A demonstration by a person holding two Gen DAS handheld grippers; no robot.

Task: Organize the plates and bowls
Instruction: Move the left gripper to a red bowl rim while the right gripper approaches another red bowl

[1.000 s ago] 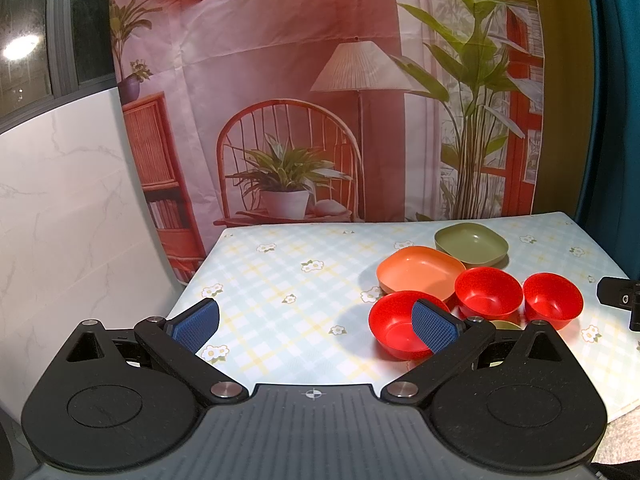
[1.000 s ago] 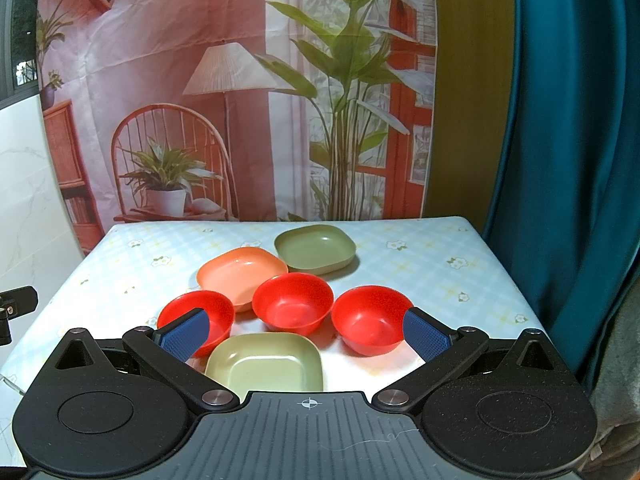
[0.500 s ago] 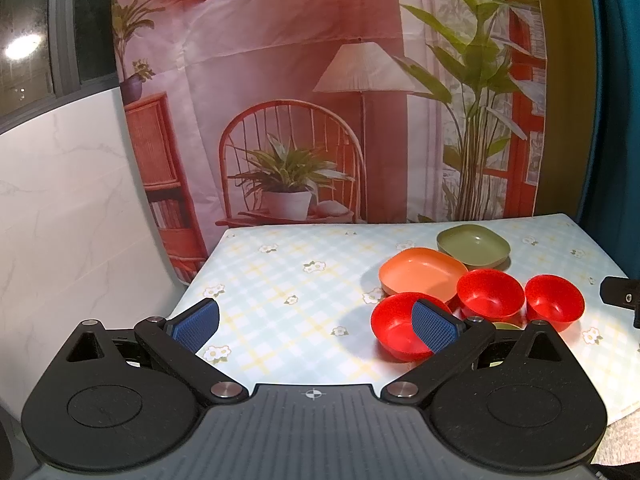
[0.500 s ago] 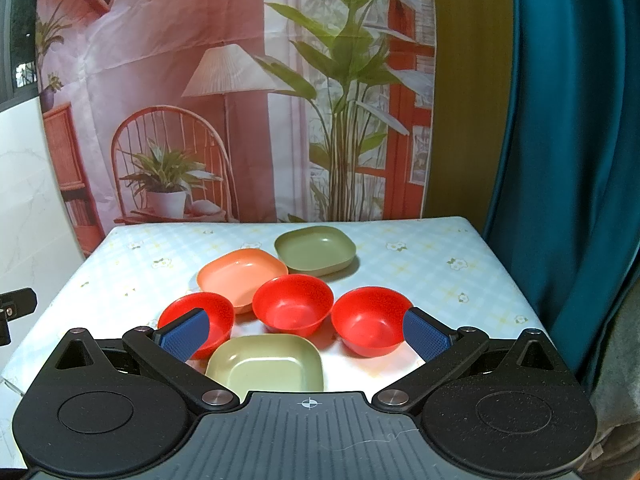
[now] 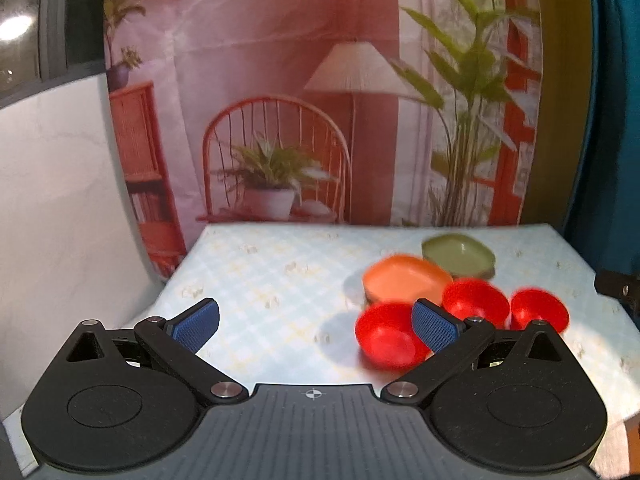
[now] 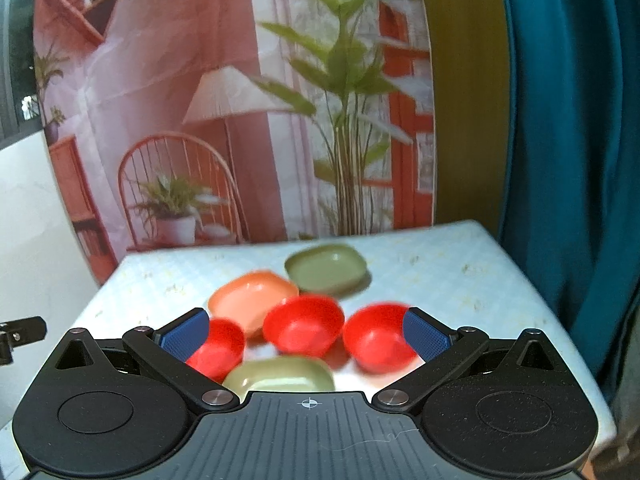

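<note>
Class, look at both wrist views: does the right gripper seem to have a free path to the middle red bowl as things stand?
Probably yes. The right gripper is open and empty, and the middle red bowl lies straight ahead between its fingers. Only the near green plate sits low in front, so coming from above should clear it.

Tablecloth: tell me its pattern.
The tablecloth is pale blue checks with small flower motifs, clearest in the left wrist view.

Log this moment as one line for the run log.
left gripper: open, empty | right gripper: open, empty | three red bowls, orange dish, two green dishes: unstacked on table | stage: approach
</note>
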